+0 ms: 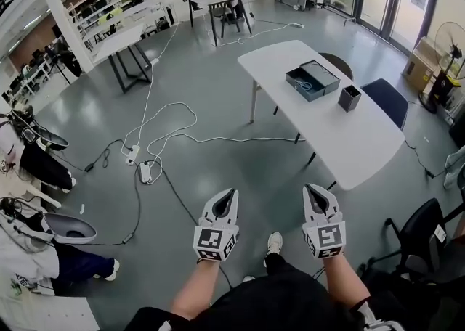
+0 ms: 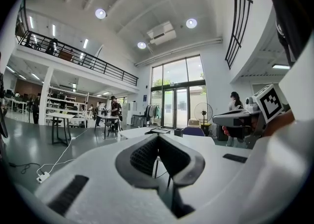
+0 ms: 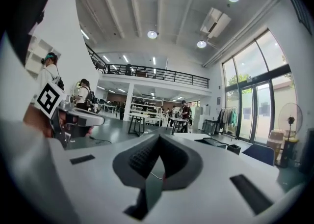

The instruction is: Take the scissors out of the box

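Note:
An open dark box (image 1: pixel 306 83) lies on the white table (image 1: pixel 341 141) ahead, its lid (image 1: pixel 323 73) set beside it. Inside the box I see the blue-handled scissors (image 1: pixel 304 87). A small black container (image 1: pixel 349 97) stands to the box's right. My left gripper (image 1: pixel 232 194) and right gripper (image 1: pixel 309 189) hang side by side over the floor, well short of the table, both shut and empty. The left gripper view shows its jaws (image 2: pixel 158 137) meeting, with the box (image 2: pixel 160 130) far off. The right gripper view shows the same: its jaws (image 3: pixel 159 137) are together and the box (image 3: pixel 216 142) is distant.
White cables (image 1: pixel 156 137) and a power strip (image 1: pixel 134 154) lie on the grey floor to the left. A blue chair (image 1: pixel 386 101) stands behind the table, a black office chair (image 1: pixel 421 239) at my right. Seated people (image 1: pixel 40 162) are at the left, more tables (image 1: pixel 134 43) beyond.

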`<action>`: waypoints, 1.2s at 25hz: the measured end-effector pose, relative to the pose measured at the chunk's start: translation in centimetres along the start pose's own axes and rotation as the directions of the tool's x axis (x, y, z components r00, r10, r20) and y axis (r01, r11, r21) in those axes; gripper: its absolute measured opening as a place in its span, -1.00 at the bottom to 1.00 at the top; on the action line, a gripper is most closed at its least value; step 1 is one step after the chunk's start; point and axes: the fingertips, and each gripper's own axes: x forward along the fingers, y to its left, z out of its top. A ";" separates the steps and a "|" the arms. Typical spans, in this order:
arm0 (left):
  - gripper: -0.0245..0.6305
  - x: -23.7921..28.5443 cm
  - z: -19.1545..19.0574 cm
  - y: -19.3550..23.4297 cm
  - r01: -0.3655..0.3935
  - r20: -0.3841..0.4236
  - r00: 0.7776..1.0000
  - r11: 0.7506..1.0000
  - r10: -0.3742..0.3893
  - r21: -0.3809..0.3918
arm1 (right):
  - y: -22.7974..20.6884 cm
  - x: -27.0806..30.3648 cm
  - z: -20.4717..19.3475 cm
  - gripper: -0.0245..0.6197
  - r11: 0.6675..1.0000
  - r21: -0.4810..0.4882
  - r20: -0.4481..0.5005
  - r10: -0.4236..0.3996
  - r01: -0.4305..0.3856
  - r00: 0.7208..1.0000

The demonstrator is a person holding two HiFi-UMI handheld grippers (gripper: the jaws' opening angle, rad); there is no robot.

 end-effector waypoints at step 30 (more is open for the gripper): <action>-0.89 24.0 0.7 4.4 0.000 -0.073 0.997 0.999 -0.003 -0.033 | -18.6 18.0 -2.8 -0.90 0.986 0.167 -0.039 -0.004 0.011 0.999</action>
